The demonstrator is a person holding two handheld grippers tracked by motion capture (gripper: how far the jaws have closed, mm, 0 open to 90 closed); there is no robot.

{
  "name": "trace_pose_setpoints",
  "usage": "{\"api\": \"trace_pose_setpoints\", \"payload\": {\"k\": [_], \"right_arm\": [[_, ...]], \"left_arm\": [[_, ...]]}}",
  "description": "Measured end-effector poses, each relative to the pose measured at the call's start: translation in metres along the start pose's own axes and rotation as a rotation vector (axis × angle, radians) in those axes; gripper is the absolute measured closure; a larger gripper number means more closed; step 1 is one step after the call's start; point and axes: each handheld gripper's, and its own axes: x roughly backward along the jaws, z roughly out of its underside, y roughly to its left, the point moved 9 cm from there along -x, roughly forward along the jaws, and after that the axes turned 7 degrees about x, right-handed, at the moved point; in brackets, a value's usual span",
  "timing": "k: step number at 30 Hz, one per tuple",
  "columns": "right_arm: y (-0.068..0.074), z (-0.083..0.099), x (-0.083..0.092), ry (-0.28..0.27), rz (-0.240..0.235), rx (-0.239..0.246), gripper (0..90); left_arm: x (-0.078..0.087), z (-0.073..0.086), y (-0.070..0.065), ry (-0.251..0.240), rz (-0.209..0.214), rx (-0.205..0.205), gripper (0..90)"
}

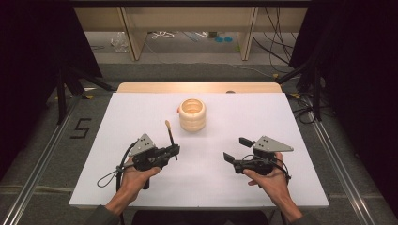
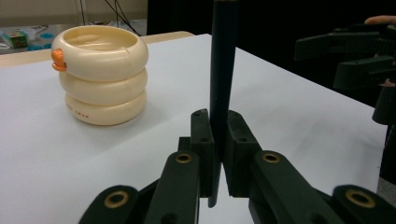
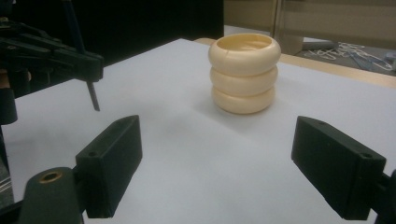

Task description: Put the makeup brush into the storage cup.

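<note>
A cream holder (image 1: 192, 115) made of three stacked rings stands upright at the far middle of the white board (image 1: 263, 117); a small orange tab (image 2: 58, 59) sticks out of its side. My left gripper (image 1: 176, 150) is shut on a thin dark stick (image 1: 171, 136) with a tan tip, held upright just left of and nearer than the holder. In the left gripper view the stick (image 2: 223, 56) rises between the closed pads. My right gripper (image 1: 236, 149) hovers open over the board's right half, nothing between its pads (image 3: 116, 158), and the holder (image 3: 244, 72) stands beyond them.
The board lies on a wooden table (image 1: 197, 87) whose far edge shows behind it. Dark curtains and stand legs (image 1: 63, 89) flank both sides. Cables and small items lie on the floor beyond the table (image 1: 187, 35). A "5" mark (image 1: 80, 128) is on the floor at left.
</note>
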Motion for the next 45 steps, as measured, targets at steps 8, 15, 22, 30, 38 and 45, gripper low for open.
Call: {"api": "trace_pose_setpoints", "payload": {"k": [8,15,22,30,38,45], "right_arm": [[0.003,0.005,0.008,-0.015,-0.009,-0.008,16.1],[0.005,0.009,0.013,-0.013,-0.010,-0.009,16.1],[0.006,0.012,0.012,-0.004,-0.008,-0.012,16.2],[0.006,0.012,0.013,-0.003,-0.009,-0.017,16.3],[0.006,0.011,0.010,-0.027,-0.017,-0.015,16.5],[0.008,0.012,0.010,-0.024,-0.016,-0.012,16.5]], "left_arm": [[-0.001,-0.002,0.007,0.000,-0.016,0.012,83.7],[-0.002,-0.011,0.013,-0.022,-0.028,0.026,83.7],[-0.008,-0.015,0.021,-0.020,-0.048,0.031,83.7],[-0.011,-0.023,0.027,-0.027,-0.058,0.036,83.7],[-0.016,-0.031,0.032,-0.031,-0.059,0.026,83.6],[-0.025,-0.037,0.038,-0.023,-0.064,0.038,83.7]]}}
